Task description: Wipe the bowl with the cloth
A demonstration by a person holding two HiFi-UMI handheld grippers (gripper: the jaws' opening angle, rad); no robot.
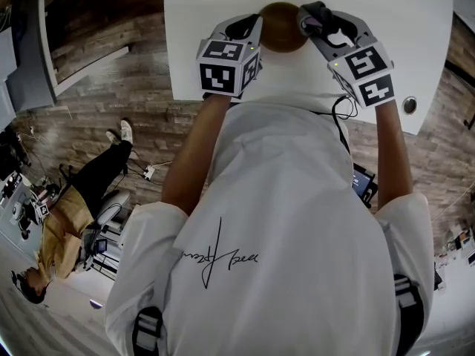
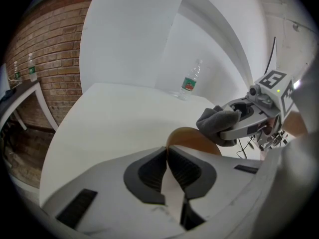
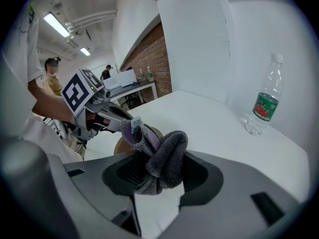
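Brown bowl (image 1: 283, 27) is over the near part of the white table (image 1: 386, 21), right between your two grippers. Your left gripper (image 2: 168, 154) has its jaws pinched together on the bowl's thin rim, near side. Your right gripper (image 3: 158, 169) is clamped on a bunched-up grey cloth (image 3: 167, 151), and that wad is right up against the bowl's right side. Can't tell if the bowl's lifted or resting. A clear water bottle (image 3: 263, 101) stands upright further back, well apart.

The bowl (image 1: 282, 27) is partly hidden; the bottle (image 3: 264, 103) label is unreadable.
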